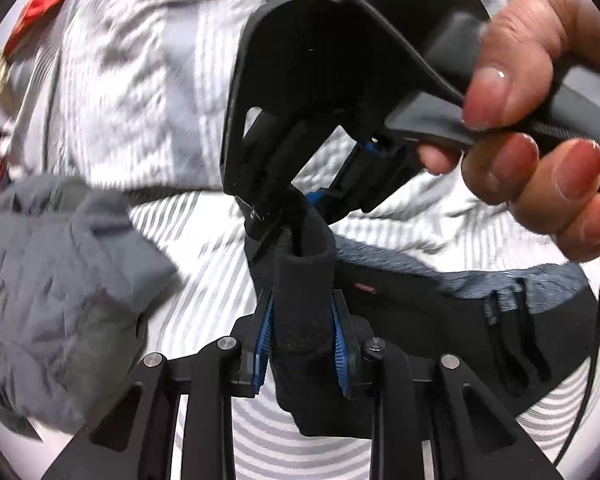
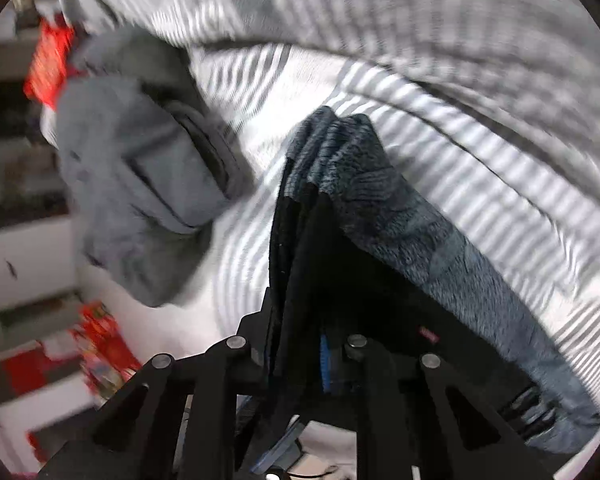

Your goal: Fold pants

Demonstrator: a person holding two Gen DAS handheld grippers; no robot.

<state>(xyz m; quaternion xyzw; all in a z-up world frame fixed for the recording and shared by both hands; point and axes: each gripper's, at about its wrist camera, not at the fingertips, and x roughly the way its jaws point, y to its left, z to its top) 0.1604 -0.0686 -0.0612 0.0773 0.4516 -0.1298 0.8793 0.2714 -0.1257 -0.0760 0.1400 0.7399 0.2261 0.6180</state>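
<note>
Dark pants [image 1: 304,300] with blue-grey fleecy lining, bunched, pinched by left tongs [image 1: 303,344] and right tongs [image 2: 300,360]

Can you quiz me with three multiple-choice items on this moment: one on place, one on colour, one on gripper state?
1. Where does the grey garment lie relative to the dark pants in the left wrist view?
A. To their left
B. On top of them
C. To their right

2. What colour are the pads of the left gripper?
A. Red
B. Blue
C. Yellow

3. What is the left gripper doing?
A. Open over the striped sheet
B. Shut on nothing
C. Shut on the dark pants

Answers: 1 A, the grey heap sits on the sheet at the picture's left, apart from the pants. 2 B, blue ribbed strips flank the cloth. 3 C, both pads press a dark fold between them.
</note>
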